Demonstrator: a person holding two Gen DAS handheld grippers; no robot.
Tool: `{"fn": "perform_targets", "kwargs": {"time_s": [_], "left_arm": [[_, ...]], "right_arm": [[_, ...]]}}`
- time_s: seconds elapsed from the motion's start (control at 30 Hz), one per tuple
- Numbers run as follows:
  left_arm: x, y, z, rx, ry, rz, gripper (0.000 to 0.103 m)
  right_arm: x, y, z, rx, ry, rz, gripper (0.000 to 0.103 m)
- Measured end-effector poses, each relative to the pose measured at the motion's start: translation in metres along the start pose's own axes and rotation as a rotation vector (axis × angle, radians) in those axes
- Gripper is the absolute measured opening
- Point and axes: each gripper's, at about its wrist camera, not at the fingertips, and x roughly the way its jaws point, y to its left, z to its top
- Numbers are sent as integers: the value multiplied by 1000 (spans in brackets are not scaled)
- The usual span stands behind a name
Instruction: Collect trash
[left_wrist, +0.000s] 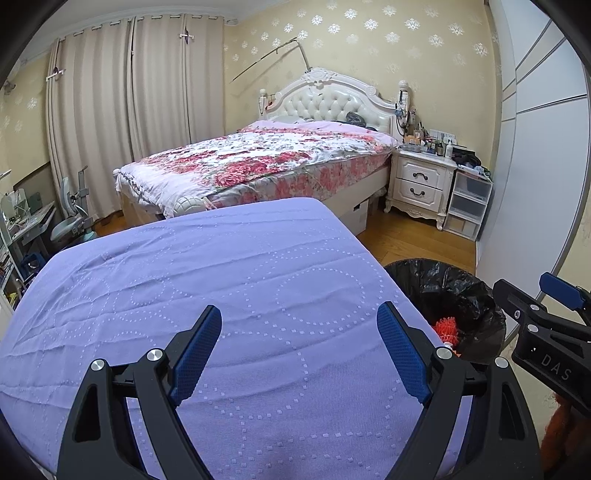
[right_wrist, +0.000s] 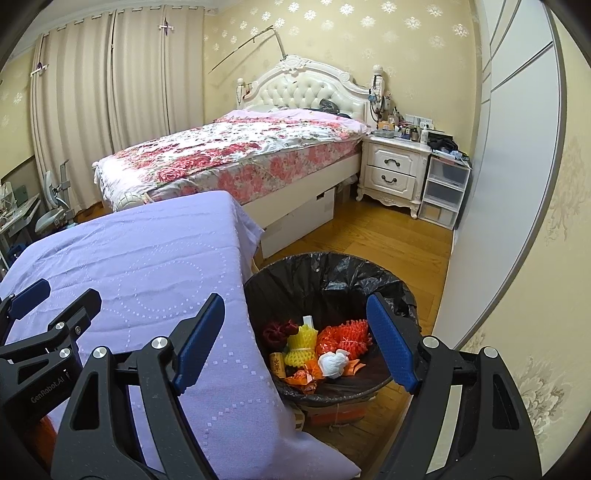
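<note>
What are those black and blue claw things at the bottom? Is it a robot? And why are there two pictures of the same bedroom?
No robot: a person holds two grabber tools, one in each hand, each with a camera looking along its fingers. That gives two pictures. The left gripper hangs open over a table under a purple cloth, holding nothing. The right gripper is open too, empty, over a trash bin lined with a black bag. Inside lie orange foam netting, yellow netting and a white paper wad. No trash shows on the cloth.
</note>
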Motion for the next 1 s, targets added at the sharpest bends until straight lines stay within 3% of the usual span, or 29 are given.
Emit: {"fn": "perform_targets", "kwargs": {"time_s": [1.0], "left_arm": [[-1, 3, 0, -4, 1, -1, 84]], "right_arm": [[1, 2, 0, -3, 0, 2, 77]]}}
